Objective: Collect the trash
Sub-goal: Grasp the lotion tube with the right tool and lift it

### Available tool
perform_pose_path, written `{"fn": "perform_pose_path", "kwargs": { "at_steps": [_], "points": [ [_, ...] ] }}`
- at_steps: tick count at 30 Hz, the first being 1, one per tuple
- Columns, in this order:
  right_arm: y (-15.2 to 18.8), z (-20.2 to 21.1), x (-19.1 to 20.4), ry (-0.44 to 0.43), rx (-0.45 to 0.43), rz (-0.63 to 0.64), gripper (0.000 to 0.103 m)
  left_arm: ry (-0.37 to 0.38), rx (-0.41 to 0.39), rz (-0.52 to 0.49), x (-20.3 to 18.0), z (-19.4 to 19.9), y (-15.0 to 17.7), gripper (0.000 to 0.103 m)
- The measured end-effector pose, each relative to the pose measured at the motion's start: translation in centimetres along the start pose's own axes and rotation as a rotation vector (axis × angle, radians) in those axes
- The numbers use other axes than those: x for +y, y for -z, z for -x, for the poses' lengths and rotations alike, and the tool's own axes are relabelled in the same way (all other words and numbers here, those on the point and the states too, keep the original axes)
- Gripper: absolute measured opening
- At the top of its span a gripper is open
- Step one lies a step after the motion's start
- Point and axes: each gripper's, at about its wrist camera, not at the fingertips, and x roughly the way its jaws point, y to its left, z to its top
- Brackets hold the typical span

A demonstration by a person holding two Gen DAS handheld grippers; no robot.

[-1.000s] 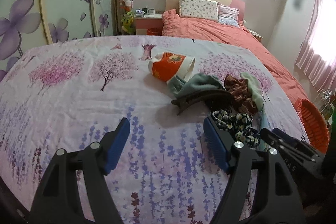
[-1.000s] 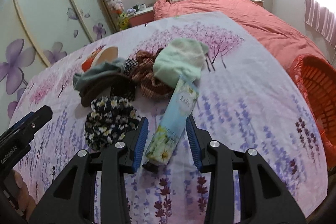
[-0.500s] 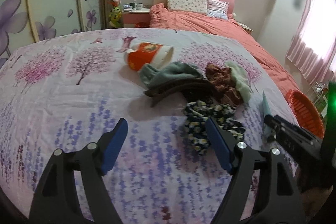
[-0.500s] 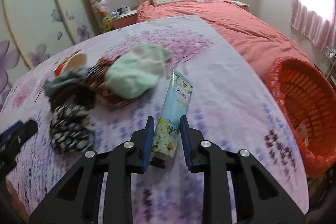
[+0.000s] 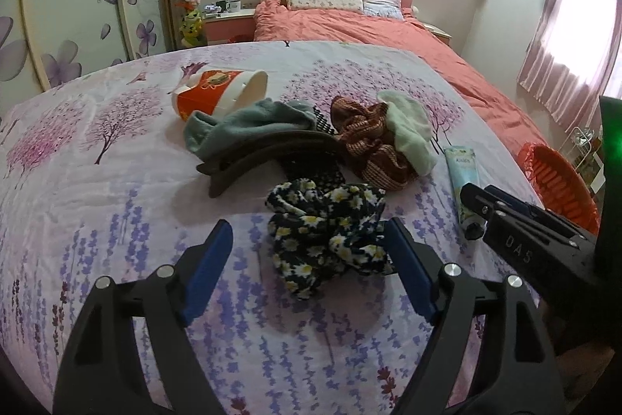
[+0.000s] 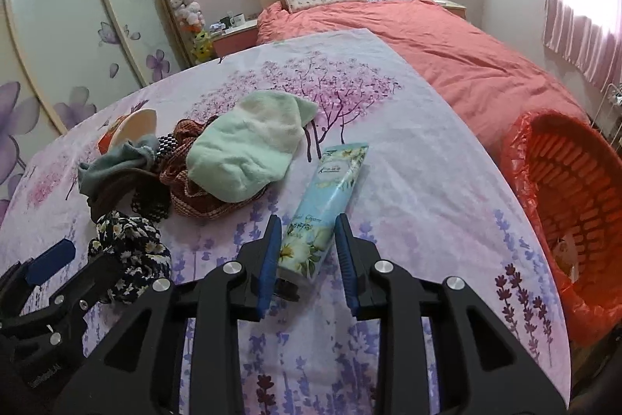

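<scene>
A light blue floral tube [image 6: 326, 205] lies on the flowered bedspread, its cap end between the blue pads of my right gripper [image 6: 309, 251]; the jaws stand close around it with small gaps showing. The tube also shows in the left wrist view [image 5: 462, 181]. My left gripper [image 5: 307, 271] is open and empty, just short of a black daisy-print cloth [image 5: 330, 232]. An orange paper cup [image 5: 217, 96] lies on its side farther back. An orange basket [image 6: 571, 205] lined with a red bag stands at the right of the bed.
A pile of clothes lies mid-bed: a mint towel [image 6: 248, 150], a brown knit [image 5: 369, 146], a grey-green sock [image 5: 248, 123] and a dark hair clip [image 5: 268, 154]. A pink bed [image 6: 447, 45] and a nightstand [image 5: 229, 22] stand behind.
My right gripper's jaws narrowed around the tube, then widened a little. My left gripper moved right toward the daisy cloth and stayed open.
</scene>
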Motion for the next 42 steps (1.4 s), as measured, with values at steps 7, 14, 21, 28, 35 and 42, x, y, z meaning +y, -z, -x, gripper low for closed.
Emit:
{"fn": "perform_pose_path", "kwargs": {
  "at_steps": [7,14,21,28,35,42],
  "points": [
    [-0.8,-1.0,-2.3,0.053,0.016,-0.052,0.028,-0.036,0.016,-0.014,-0.2,-1.4,-0.3,0.079],
    [-1.1,-1.7,-2.1,0.055,0.040,-0.037,0.028,-0.049,0.046,0.012,0.4,-3.1,-0.8,0.078],
    [-1.5,-2.2,-1.8,0.082,0.047,-0.008,0.029,-0.046,0.068,0.031,1.1,-4.2,-0.6,0.069],
    [-1.3,-1.9,-2.0,0.078,0.047,-0.015,0.029,-0.027,0.056,0.064,1.7,-4.1,-0.6,0.067],
    [-1.3,-2.0,-2.1,0.074,0.046,-0.022,0.029,-0.041,0.065,0.047,1.5,-4.2,-0.5,0.069],
    [-1.2,-1.8,-2.7,0.032,0.041,-0.057,0.029,-0.047,0.068,0.041,1.3,-4.3,-0.5,0.070]
  ]
}}
